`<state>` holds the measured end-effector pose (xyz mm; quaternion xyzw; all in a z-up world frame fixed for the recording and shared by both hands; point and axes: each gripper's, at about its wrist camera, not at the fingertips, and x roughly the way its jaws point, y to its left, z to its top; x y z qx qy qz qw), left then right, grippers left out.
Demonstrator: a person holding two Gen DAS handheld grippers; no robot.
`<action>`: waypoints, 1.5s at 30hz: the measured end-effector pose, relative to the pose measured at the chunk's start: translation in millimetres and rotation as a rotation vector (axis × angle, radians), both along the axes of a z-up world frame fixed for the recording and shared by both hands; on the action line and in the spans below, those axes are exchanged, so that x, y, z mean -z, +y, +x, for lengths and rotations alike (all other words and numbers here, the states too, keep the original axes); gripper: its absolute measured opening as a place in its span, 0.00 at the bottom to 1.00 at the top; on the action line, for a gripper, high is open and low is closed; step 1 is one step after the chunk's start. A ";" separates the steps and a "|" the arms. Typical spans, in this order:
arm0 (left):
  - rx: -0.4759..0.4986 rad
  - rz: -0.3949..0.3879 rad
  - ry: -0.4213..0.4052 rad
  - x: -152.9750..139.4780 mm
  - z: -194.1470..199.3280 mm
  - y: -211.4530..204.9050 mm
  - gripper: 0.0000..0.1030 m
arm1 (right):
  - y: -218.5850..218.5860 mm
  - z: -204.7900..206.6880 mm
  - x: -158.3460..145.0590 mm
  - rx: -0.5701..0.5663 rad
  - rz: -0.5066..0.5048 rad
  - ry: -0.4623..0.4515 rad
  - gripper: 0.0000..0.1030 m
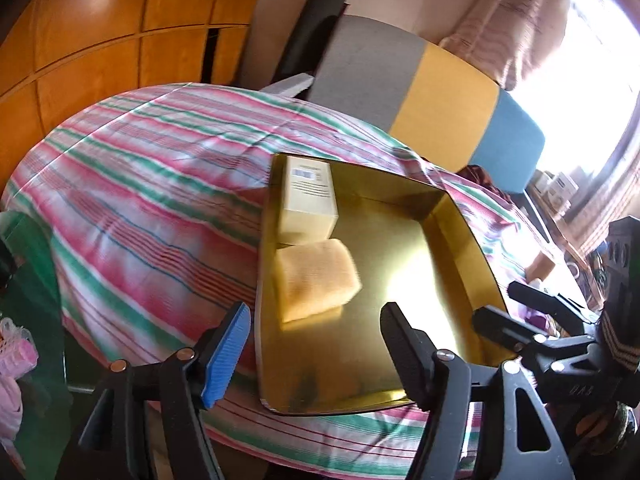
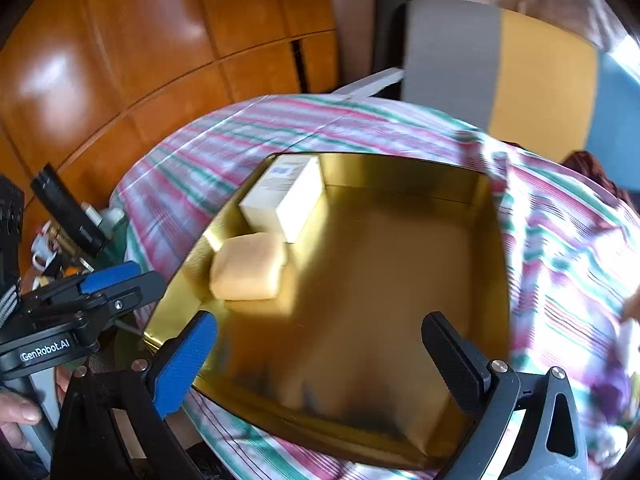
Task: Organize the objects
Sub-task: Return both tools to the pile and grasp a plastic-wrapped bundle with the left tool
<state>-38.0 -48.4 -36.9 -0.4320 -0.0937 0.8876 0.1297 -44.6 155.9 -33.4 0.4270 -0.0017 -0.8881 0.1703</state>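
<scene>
A shallow gold tray [image 1: 452,240] [image 2: 400,280] lies on a pink, green and white striped cloth [image 1: 160,200] [image 2: 560,240]. At its far left corner sits a cream box [image 1: 308,204] [image 2: 284,200]. A folded yellow cloth [image 1: 316,280] [image 2: 248,268] lies just in front of the box. My left gripper [image 1: 316,312] hangs open over the tray's near left edge, close to the yellow cloth, with nothing between its fingers. Over the tray's bare floor my right gripper [image 2: 320,320] stands wide open and empty. Each gripper also shows at the edge of the other's view.
Orange wooden cupboard doors [image 2: 160,40] fill the back left. A grey, yellow and blue padded panel [image 1: 440,100] stands behind the table. Mugs and small clutter [image 2: 52,248] lie to the left below the table edge. A hand [image 2: 20,412] holds the left gripper's handle.
</scene>
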 end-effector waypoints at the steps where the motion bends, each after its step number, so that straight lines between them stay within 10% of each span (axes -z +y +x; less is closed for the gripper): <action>1: 0.015 -0.006 0.002 -1.8 0.1 5.7 0.66 | 8.7 3.4 -2.0 0.020 -0.006 0.007 1.00; 10: 0.173 -0.049 0.014 -14.9 4.4 70.4 0.66 | 123.1 42.3 -11.0 0.255 -0.011 0.028 1.00; 26: 0.787 -0.127 0.109 -19.0 51.3 285.3 0.64 | 391.3 163.1 -16.7 0.970 -0.072 0.011 1.00; 35: 1.095 -0.232 0.171 3.4 81.2 387.1 0.62 | 431.7 196.7 0.7 1.007 -0.496 0.071 1.00; 45: 1.243 -0.355 0.170 35.5 84.9 460.7 0.62 | 433.2 198.6 8.9 0.979 -0.622 0.082 1.00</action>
